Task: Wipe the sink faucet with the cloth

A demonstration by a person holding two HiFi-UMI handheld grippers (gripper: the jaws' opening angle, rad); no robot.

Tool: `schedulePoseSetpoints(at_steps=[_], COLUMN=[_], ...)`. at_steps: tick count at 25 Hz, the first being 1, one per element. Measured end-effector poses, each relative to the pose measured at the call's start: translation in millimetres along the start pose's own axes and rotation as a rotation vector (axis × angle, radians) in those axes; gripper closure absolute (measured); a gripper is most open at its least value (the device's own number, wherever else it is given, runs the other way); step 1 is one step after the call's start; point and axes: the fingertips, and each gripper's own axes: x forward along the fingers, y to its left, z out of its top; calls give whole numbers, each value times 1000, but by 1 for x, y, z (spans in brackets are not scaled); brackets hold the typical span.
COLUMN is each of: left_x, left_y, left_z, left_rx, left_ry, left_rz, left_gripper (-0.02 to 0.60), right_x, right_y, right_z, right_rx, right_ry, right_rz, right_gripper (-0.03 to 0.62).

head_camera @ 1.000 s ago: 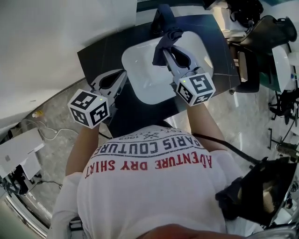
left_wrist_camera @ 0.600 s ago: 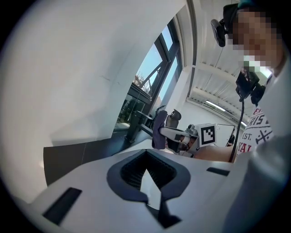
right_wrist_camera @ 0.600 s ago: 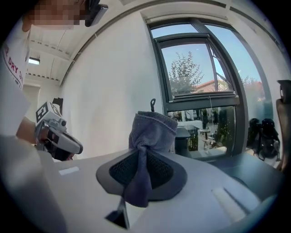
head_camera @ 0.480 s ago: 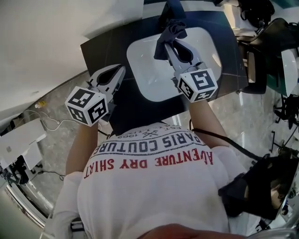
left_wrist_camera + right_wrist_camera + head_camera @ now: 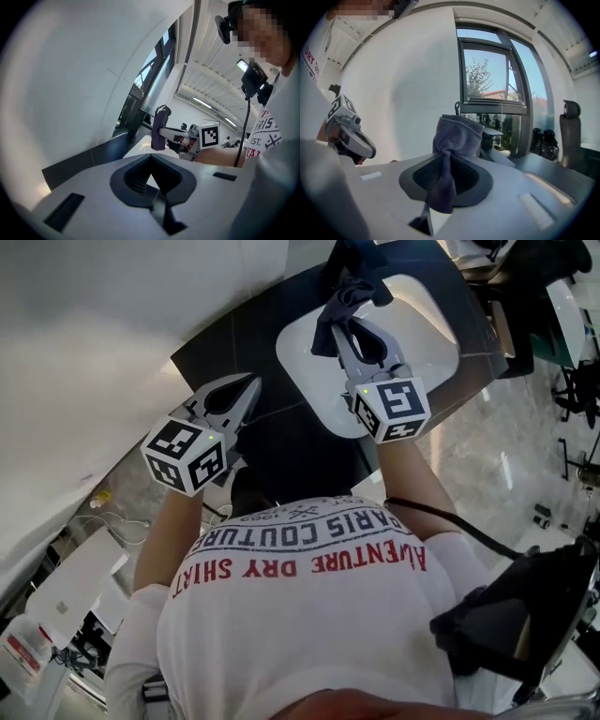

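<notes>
over the sink (image 5: 302,381), the right gripper (image 5: 339,328) is clamped on the dark cloth (image 5: 339,302), which bunches up from between its jaws and hangs a tail down their near side. against the last second, the cloth has crept a little toward the faucet (image 5: 352,255) at the far rim, and my whole view has swung, so the basin now sits up and to the right. the cloth's top fold looks right at the faucet's foot, but i cannot tell whether they touch. in the right gripper view the dark spout (image 5: 494,135) shows just behind the cloth (image 5: 455,135). i judge that the wiping is at its start or about to begin.

the left gripper (image 5: 249,386) has its jaws together on nothing. it hangs over the dark table (image 5: 234,343), apart from the sink's left rim, and has drifted slightly away from it.

for room: the basin below the right gripper is open, so strokes along the spout have space. the white wall (image 5: 112,315) stands close on the left, just beyond the table's edge, so the left gripper has little room that way. the faucet stands close to the table's far edge, so i would keep the strokes short there.
</notes>
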Motion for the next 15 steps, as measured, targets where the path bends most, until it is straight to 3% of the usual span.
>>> schedulePoseSetpoints(at_steps=[5, 11, 15], left_x=[-26, -43, -44], left_y=[28, 52, 64], left_z=[5, 18, 17], left_rx=[81, 76, 63], left_ry=[77, 82, 83], left_rz=[-124, -174, -187], left_gripper=[583, 583, 583], right_x=[25, 64, 91], right_y=[7, -22, -45], right_z=[6, 36, 33], right_rx=[-9, -75, -78], right_ry=[3, 5, 14], right_rz=[-219, -387, -475], right_gripper=[542, 542, 542])
